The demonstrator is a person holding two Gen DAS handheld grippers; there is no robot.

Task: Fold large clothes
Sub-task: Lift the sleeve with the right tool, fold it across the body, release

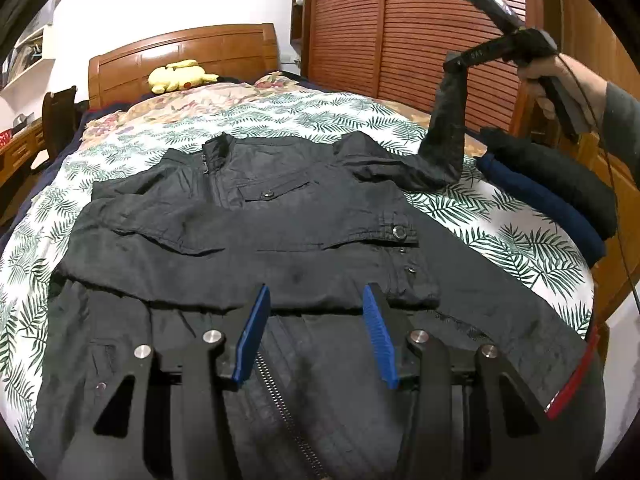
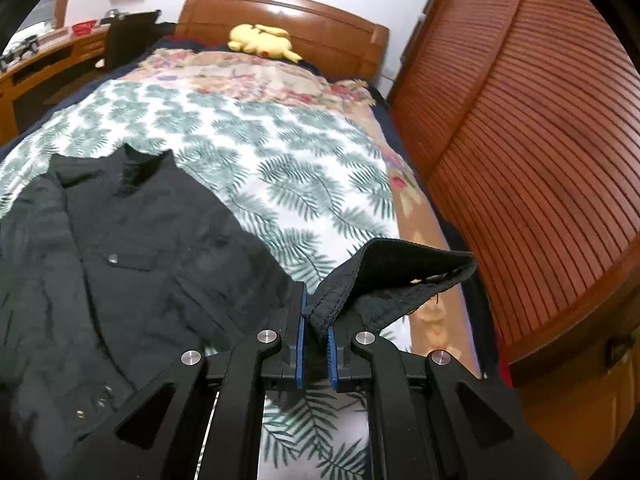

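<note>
A black jacket [image 1: 256, 216] lies spread front-up on the bed, collar toward the headboard; it also shows in the right wrist view [image 2: 120, 248]. My left gripper [image 1: 314, 308] is open and empty, hovering over the jacket's lower front by the zipper [image 1: 280, 396]. My right gripper [image 2: 316, 320] is shut on the cuff [image 2: 400, 276] of the jacket's right sleeve. In the left wrist view the right gripper [image 1: 456, 65] holds that sleeve [image 1: 444, 132] lifted above the bed at the far right.
The bed has a leaf-print cover [image 1: 312, 116] and a wooden headboard [image 1: 184, 56] with a yellow plush toy [image 1: 180, 76]. Folded dark clothes [image 1: 552, 188] lie at the bed's right edge. A slatted wooden wardrobe [image 2: 540, 120] stands on the right, a desk [image 2: 48, 64] on the left.
</note>
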